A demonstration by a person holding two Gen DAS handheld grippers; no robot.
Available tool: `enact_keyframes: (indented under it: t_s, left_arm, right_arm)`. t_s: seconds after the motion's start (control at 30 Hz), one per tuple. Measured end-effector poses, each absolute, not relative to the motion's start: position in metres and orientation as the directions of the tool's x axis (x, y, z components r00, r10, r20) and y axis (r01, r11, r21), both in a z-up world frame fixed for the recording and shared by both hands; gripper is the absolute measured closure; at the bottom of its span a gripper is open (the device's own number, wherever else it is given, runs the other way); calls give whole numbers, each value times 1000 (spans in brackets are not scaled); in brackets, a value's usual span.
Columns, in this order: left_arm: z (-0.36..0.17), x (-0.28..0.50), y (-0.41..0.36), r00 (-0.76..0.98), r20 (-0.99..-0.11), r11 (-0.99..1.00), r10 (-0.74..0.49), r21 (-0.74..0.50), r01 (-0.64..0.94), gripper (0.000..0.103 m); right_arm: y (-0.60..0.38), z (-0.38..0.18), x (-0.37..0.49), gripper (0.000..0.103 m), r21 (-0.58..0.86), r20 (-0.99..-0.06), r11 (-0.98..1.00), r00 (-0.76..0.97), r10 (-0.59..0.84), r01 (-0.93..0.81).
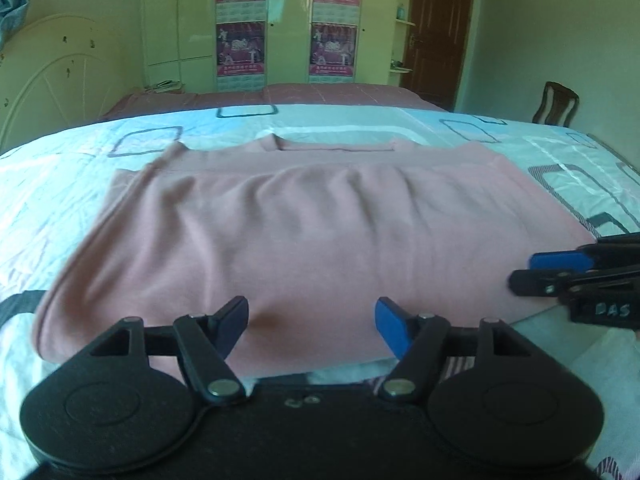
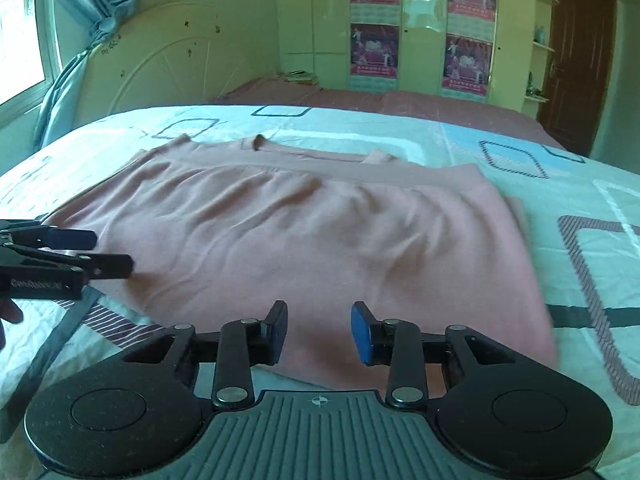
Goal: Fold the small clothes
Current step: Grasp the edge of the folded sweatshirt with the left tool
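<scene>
A pink garment (image 1: 304, 224) lies flat on the bed, its lower part folded up over its upper part; the neckline is at the far edge. It also shows in the right wrist view (image 2: 320, 232). My left gripper (image 1: 312, 326) is open and empty, fingers spread just above the garment's near folded edge. My right gripper (image 2: 319, 330) is open and empty over the same near edge, further right. The right gripper shows at the right edge of the left wrist view (image 1: 524, 270); the left gripper shows at the left edge of the right wrist view (image 2: 112, 252).
The garment lies on a light blue bedsheet (image 1: 500, 148) with square patterns. A second bed with a pink cover (image 1: 320, 94) stands behind. A white headboard (image 1: 52, 76), wardrobe with posters (image 1: 288, 20), brown door (image 1: 440, 32) and chair (image 1: 558, 104) surround the bed.
</scene>
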State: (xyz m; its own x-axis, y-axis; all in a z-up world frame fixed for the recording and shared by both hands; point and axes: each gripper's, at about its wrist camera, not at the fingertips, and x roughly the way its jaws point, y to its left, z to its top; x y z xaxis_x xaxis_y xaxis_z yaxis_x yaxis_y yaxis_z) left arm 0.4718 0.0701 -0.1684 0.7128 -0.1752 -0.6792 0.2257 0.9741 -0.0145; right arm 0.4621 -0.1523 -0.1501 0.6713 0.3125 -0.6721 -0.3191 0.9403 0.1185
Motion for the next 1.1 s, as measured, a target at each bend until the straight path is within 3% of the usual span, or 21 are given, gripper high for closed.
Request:
enact_keyframes:
  t_s: [0.1,0.27,0.47,0.63,0.73,0.97,1.1]
  left_arm:
    - [-179,473,52,696,-708,978,-122,35,206,33]
    - [-167,466,53,715,-680,978,-162,-12,210,34]
    - [-174,471,55,689,-708,978,-157,-16,207,32]
    - [-171,469,121,711,-703,997,3,55,50,31]
    - [-173,466,152,711,-703,1000,-23,-9,22,30]
    - [-169,466,143,708,-706,999,10,32,17,31]
    - [-171,465,144,710,-704,999,8,30,19,31]
  right_arm:
    - [-137,-164,460,74,70,-685,944,672,281,-323]
    - [-135,-149,455,74,104,-657,934,682,322,-341]
    - [-124,-162,457,74,111,-694,917,631,347,-383]
    - [-187,-160,460,74,53,-708,977,682,182,-205]
    - [-225,-165,466,74,118,-719,985,672,174,-129]
    - [-233,-143,462,74,95,-689,991,713,130,-89]
    - [-247,-163,465,74,82,-736,995,670,96,-52]
